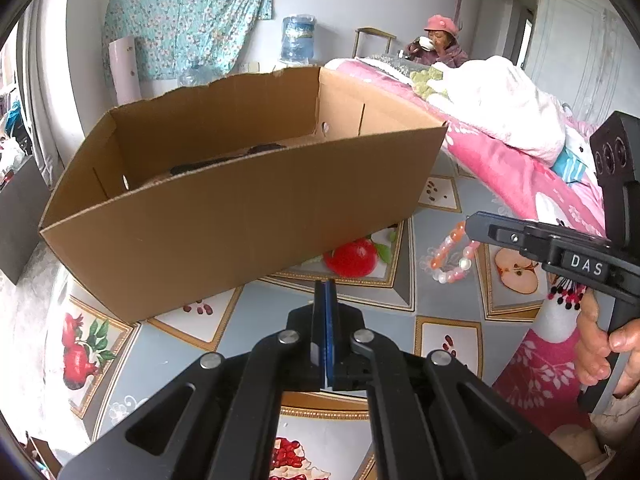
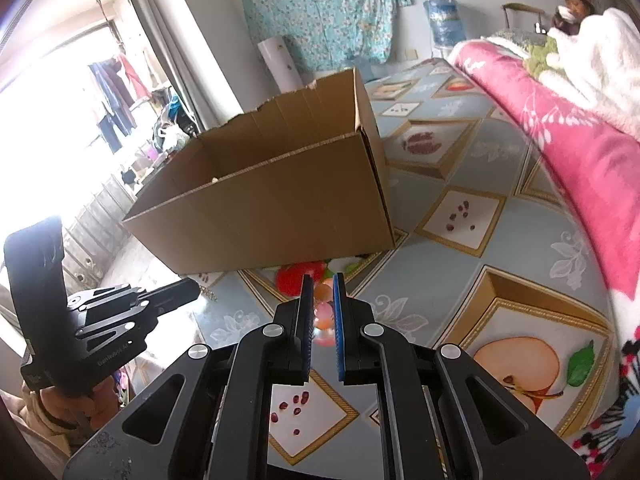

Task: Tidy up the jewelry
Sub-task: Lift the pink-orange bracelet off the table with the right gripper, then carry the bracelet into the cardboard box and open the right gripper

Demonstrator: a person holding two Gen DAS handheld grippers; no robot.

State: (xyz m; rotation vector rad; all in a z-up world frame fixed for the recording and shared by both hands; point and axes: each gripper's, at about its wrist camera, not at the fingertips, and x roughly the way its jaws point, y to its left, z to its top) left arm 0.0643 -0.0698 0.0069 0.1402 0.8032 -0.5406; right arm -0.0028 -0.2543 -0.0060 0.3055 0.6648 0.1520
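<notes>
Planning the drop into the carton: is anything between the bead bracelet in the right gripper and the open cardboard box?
Only the cardboard box's own near wall. The right gripper holds the bead bracelet above the fruit-print cloth, low beside the box's front corner, so it likely has to rise over that wall's rim. Nothing else visible lies between them.

Dark object [image 1: 228, 160] in cardboard box [image 1: 248, 216], mostly hidden behind near wall.

Fruit-print bed sheet [image 1: 436, 300], cardboard box [image 1: 240, 216] resting on it, pink blanket [image 1: 504, 164] along one side
</notes>
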